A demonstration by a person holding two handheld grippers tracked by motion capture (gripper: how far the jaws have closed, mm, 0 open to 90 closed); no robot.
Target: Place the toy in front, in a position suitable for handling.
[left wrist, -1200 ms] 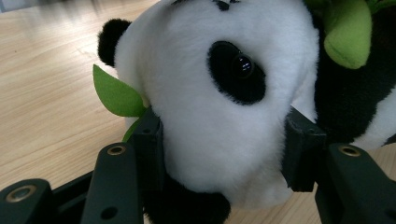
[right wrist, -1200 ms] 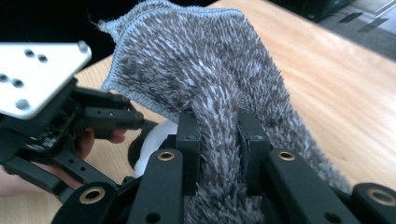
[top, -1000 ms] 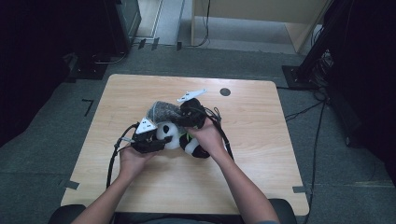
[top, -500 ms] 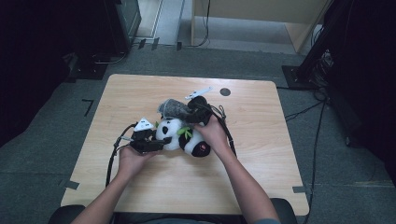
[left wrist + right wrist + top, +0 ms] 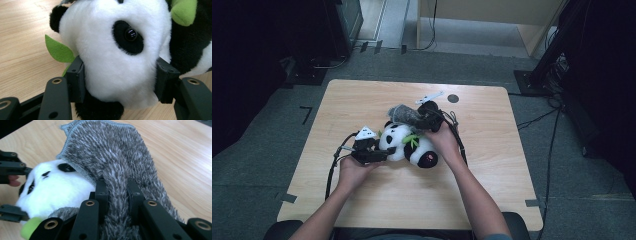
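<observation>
A black-and-white plush panda (image 5: 404, 142) with green felt leaves lies on its side in the middle of the wooden table (image 5: 362, 100). My left gripper (image 5: 382, 150) holds its white head (image 5: 117, 62) between both pads; the jaws have just been opening a little, and the pads still touch the fur. My right gripper (image 5: 424, 117) is shut on a fold of a shaggy grey cloth (image 5: 112, 157), which drapes over the top of the panda's head (image 5: 57, 192). In the high view the grey cloth (image 5: 404, 114) lies just beyond the panda. The left gripper's fingers (image 5: 12, 167) show at the edge of the right gripper view.
A small black round mark (image 5: 453, 98) sits on the table near its far edge. Black cables trail from both grippers across the tabletop and over the near edge. Dark equipment and cables stand on the grey floor around the table.
My right gripper has drawn the grey cloth a little to the right and away, baring more of the panda's head. The left hand has stayed where it was.
</observation>
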